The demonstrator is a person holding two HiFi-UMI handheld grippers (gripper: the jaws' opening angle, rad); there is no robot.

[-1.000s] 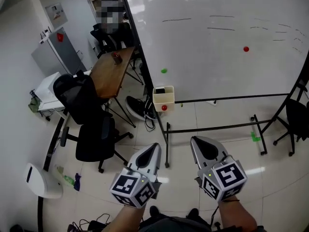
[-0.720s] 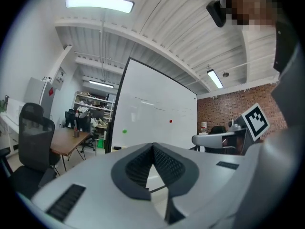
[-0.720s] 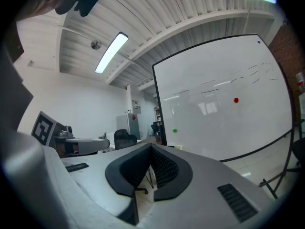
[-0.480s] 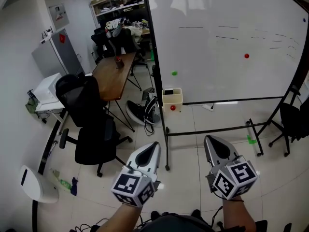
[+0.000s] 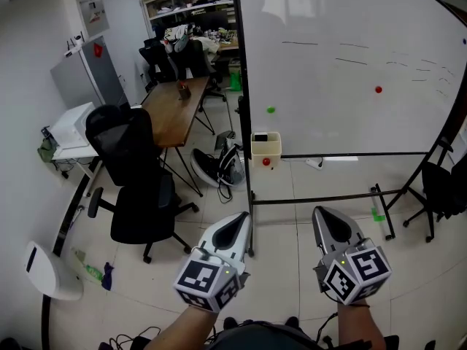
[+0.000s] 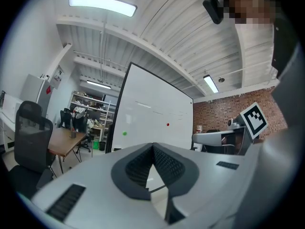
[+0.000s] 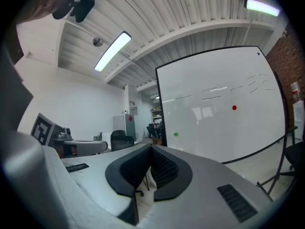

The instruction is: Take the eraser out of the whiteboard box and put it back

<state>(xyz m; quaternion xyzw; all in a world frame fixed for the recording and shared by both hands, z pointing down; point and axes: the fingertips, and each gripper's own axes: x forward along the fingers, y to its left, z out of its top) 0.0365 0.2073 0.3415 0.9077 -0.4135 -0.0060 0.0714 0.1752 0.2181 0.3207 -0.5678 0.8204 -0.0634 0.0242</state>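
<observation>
Whiteboard (image 5: pixel 343 122) with faint unreadable marks; left gripper (image 5: pixel 243 218) and right gripper (image 5: pixel 319 213) both closed, empty.

Cream whiteboard box (image 5: pixel 267 152), black eraser (image 5: pixel 260 137)

We look from the head view steeply down and forward, over the left gripper (image 5: pixel 242 217) and right gripper (image 5: pixel 322 214) held low and near, toward a whiteboard (image 5: pixel 350 49) standing well ahead. Each gripper view sits just behind its own jaws, very close to them, facing level at that board. All three views share the whiteboard, its green magnet (image 5: pixel 271 110) and its red magnet (image 5: pixel 378 90). The head view and left gripper view also share the wooden desk (image 5: pixel 171 111).
</observation>
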